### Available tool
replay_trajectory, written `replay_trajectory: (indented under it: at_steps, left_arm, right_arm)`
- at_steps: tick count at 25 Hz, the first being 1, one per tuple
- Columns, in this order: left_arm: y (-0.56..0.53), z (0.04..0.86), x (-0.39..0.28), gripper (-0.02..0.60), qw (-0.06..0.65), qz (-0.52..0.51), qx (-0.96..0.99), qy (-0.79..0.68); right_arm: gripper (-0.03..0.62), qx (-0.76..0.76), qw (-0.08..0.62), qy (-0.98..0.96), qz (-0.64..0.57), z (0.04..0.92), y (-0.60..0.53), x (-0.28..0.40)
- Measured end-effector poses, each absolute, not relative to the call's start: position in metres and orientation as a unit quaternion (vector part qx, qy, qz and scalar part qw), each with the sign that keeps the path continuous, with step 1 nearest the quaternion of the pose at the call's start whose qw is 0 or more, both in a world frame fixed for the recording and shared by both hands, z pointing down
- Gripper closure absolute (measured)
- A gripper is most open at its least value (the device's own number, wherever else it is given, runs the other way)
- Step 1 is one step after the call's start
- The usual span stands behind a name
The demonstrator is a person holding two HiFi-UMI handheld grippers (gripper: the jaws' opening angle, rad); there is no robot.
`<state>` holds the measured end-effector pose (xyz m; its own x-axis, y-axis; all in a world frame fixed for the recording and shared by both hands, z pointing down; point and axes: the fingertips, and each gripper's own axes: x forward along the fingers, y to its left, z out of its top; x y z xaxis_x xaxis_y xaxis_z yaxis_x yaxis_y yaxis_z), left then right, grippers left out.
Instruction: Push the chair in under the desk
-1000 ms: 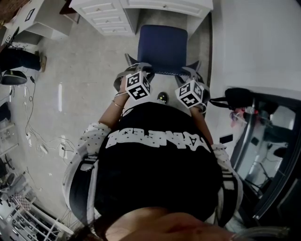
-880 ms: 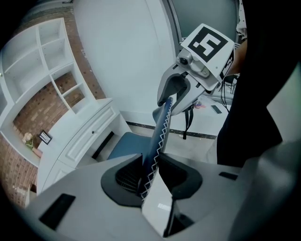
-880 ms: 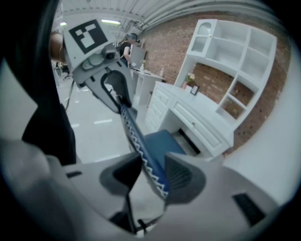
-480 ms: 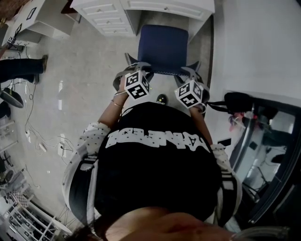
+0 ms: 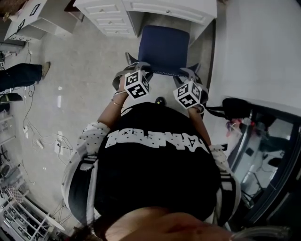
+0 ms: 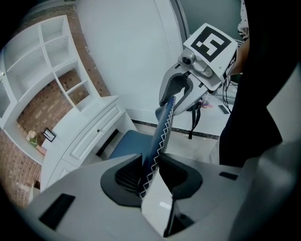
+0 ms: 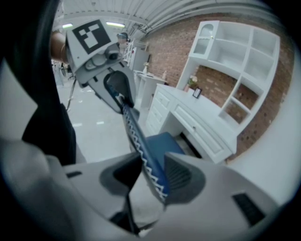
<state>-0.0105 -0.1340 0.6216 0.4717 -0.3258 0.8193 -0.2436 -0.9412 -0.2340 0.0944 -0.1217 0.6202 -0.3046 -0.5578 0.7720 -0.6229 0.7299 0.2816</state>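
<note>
The blue chair's seat [image 5: 163, 47] stands in the knee gap of the white desk [image 5: 169, 7], its front end near the desk's edge. The thin blue backrest [image 6: 162, 127] with white zigzag stitching runs between both grippers. My left gripper [image 5: 135, 69] is shut on the backrest's left end, and in its own view the left gripper [image 6: 149, 172] has the stitched edge between its pads. My right gripper [image 5: 189, 74] is shut on the right end, which in its own view sits between the pads of the right gripper [image 7: 151, 175]. The chair's legs are hidden.
A white drawer unit [image 5: 106, 16] flanks the knee gap on the left; a white wall [image 5: 258, 47] is close on the right. A black bag [image 5: 235, 107] lies by the wall. Cables [image 5: 42, 141] trail on the floor at left, near another person's leg [image 5: 21, 75]. Shelves [image 6: 51, 61] rise above the desk.
Both grippers stay on the backrest and the chair has hardly shifted. The desk shows a little more at the top. The other person's leg at left has moved along the floor.
</note>
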Motion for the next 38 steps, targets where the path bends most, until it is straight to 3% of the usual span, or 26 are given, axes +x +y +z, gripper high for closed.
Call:
replay_trajectory:
  at_steps: [38]
  left_arm:
    - [-0.203,0.622,-0.009,0.439,0.04,-0.491,-0.857,0.152]
  right_arm:
    - [0.421,0.371,0.474,-0.797,0.045,0.622,-0.193,0.094]
